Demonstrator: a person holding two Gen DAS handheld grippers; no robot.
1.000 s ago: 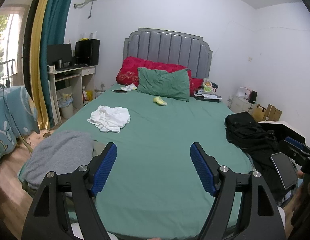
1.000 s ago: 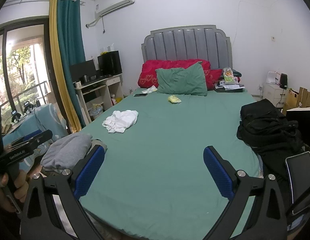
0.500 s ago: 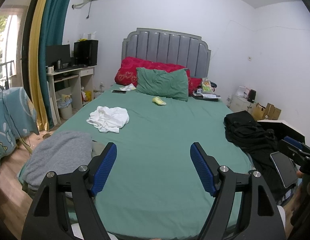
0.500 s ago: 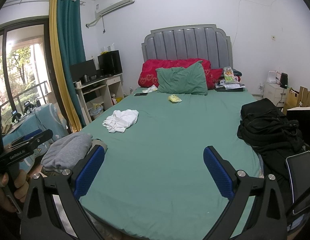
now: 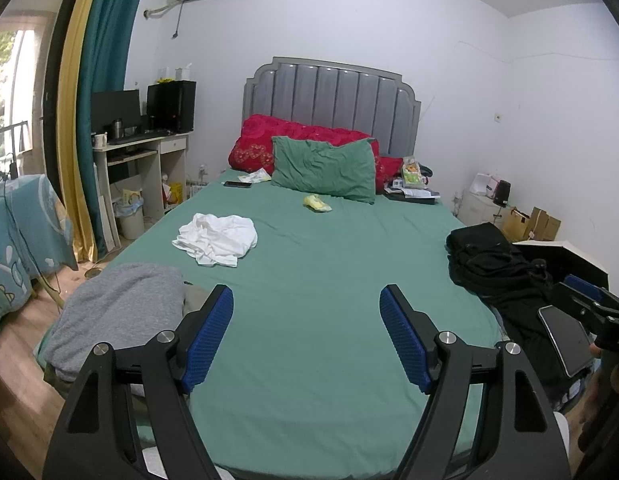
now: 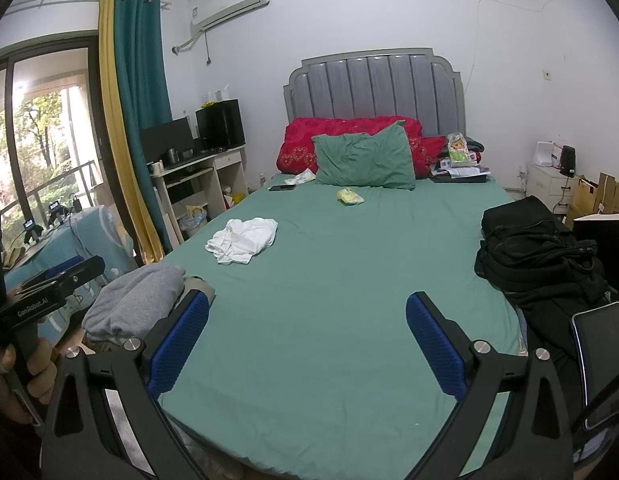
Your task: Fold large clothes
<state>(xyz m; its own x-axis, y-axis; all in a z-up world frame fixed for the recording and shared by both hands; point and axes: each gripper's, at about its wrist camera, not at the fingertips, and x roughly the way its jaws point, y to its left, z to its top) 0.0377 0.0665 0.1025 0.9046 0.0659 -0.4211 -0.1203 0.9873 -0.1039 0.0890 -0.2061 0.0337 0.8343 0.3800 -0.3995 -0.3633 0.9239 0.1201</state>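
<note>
A crumpled white garment (image 5: 215,239) lies on the left middle of the green bed (image 5: 317,264); it also shows in the right wrist view (image 6: 243,239). A folded grey garment (image 5: 117,312) sits at the bed's near left corner, also in the right wrist view (image 6: 137,300). A heap of black clothes (image 5: 493,264) lies at the right edge, also in the right wrist view (image 6: 537,252). My left gripper (image 5: 305,336) is open and empty above the bed's foot. My right gripper (image 6: 307,344) is open and empty there too.
A green pillow (image 5: 323,168) and red pillows (image 5: 257,144) lean on the grey headboard. A small yellow item (image 5: 316,203) and a phone (image 5: 237,184) lie near them. A desk (image 5: 141,168) stands left, a nightstand and boxes (image 5: 529,220) right. A phone mount (image 6: 599,360) sits at right.
Both views have shifted very slightly; the grippers stay open and nothing on the bed has moved.
</note>
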